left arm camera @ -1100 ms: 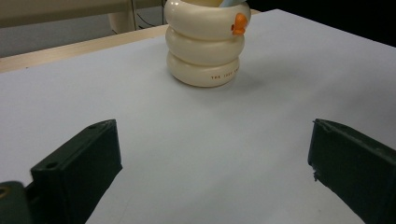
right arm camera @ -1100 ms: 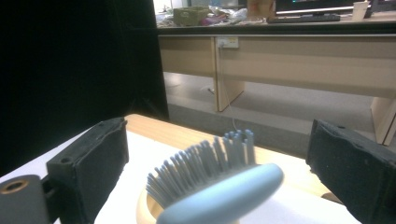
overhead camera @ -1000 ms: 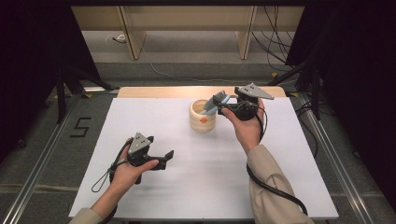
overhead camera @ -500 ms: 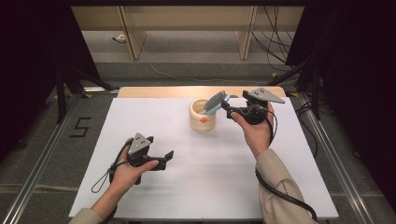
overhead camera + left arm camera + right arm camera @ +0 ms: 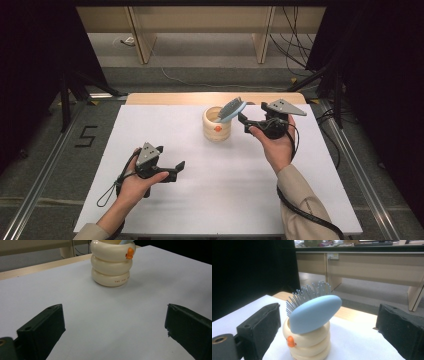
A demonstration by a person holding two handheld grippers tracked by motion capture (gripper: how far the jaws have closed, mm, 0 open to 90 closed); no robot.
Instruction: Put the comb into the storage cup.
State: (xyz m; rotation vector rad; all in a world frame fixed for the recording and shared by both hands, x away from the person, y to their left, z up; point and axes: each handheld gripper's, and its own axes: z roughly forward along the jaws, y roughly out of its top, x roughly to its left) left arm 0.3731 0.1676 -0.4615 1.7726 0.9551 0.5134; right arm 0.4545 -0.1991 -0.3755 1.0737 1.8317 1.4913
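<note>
High view looks down; both gripper views closely face the cup.

Grey floor surrounds the white worktop. Beyond stands a wooden desk with cables. Black curtains, perhaps, flank both sides.

The desk has a white top with a strip of bare wood along its far edge. A cream ringed cup with a small orange knob stands upright on the white top, toward the far middle, near that wooden strip.
</note>
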